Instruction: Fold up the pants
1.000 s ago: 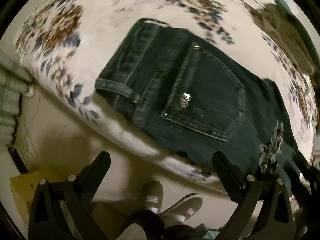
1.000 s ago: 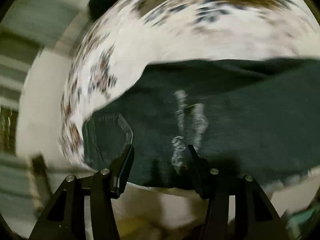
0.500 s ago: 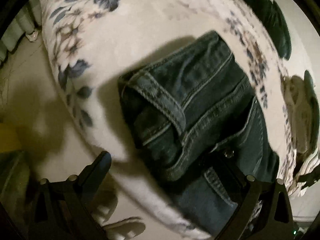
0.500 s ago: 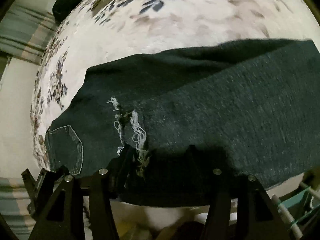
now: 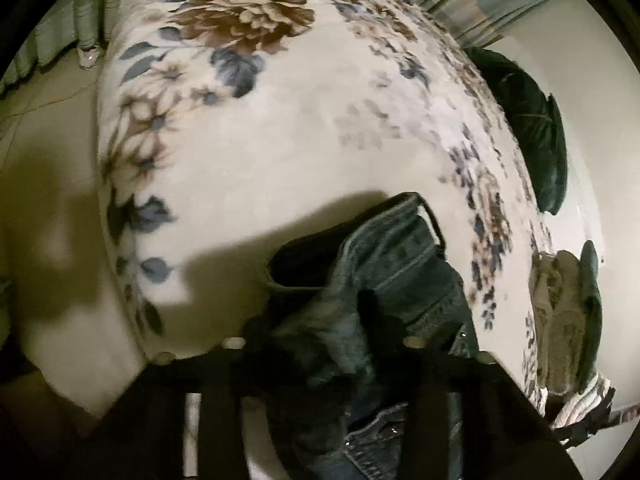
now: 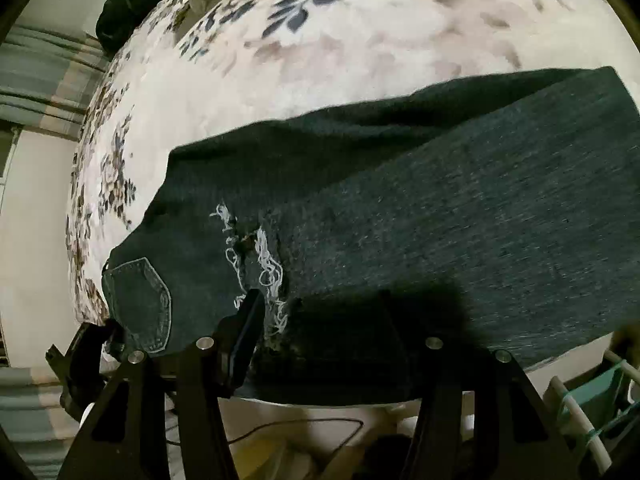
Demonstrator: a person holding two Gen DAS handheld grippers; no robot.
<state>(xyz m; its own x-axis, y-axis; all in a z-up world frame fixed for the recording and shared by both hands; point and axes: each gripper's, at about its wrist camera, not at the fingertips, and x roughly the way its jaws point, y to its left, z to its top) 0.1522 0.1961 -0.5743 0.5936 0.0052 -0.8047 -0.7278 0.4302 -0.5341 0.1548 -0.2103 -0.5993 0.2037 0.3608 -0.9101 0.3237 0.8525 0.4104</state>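
Note:
Dark blue jeans (image 6: 400, 216) lie on a floral bedspread (image 6: 320, 64), folded lengthwise, with a back pocket at the left and a frayed rip near the front edge. In the left wrist view the waistband end of the jeans (image 5: 384, 280) is bunched up between my left gripper's (image 5: 320, 344) fingers, which are shut on it. My right gripper (image 6: 320, 320) sits at the jeans' near edge by the rip; its fingers (image 6: 248, 320) straddle the cloth with a gap between them.
A dark green cushion (image 5: 536, 136) and a pile of clothes (image 5: 560, 312) lie at the bed's far side. Striped curtains (image 5: 64, 32) hang behind. A cable (image 6: 300, 428) and a basket (image 6: 592, 400) sit on the floor below the bed edge.
My left gripper moved in onto the waistband and shut on it, bunching the denim. My right gripper stayed at the ripped edge; the view shifted only slightly.

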